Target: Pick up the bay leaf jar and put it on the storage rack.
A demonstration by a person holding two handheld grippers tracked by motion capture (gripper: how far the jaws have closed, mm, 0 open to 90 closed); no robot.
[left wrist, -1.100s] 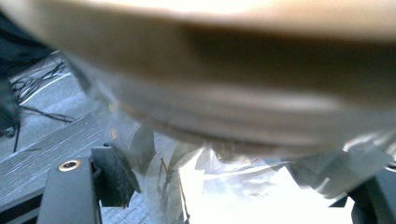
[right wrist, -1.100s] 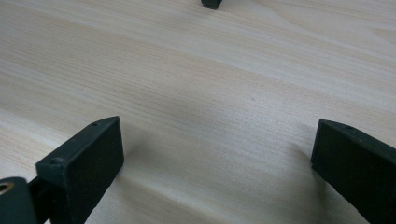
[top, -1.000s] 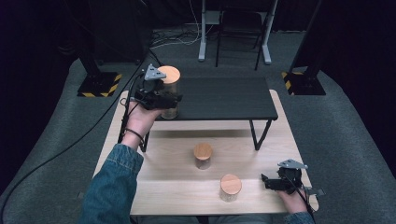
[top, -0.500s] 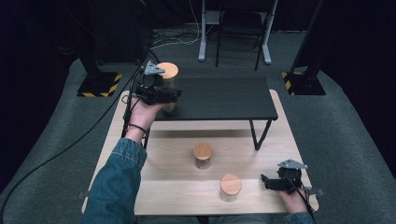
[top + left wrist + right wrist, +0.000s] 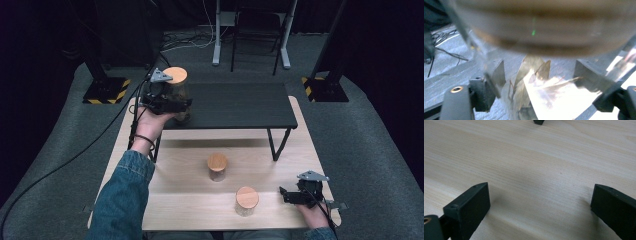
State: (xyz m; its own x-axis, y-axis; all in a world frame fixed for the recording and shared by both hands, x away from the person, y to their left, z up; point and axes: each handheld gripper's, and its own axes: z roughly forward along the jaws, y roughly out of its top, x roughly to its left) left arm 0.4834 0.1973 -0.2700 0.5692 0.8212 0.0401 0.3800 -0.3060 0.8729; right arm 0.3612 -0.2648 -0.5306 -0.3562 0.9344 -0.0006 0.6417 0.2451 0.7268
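Left tongs (image 5: 181, 106) outstretched, opening around jar (image 5: 177, 92); right tongs (image 5: 287, 195) resting agape.

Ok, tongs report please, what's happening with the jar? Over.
Left tongs just opening, jar between them on black shelf. Right tongs open, low over table. Nothing in the way.

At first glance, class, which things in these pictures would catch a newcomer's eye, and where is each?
The left gripper at the near left corner of the black shelf has a cork-lidded glass jar between its jaws, which have just been opening. Two more jars stand on the wooden table: one in the middle, one nearer the front. The right gripper rests open at the front right.
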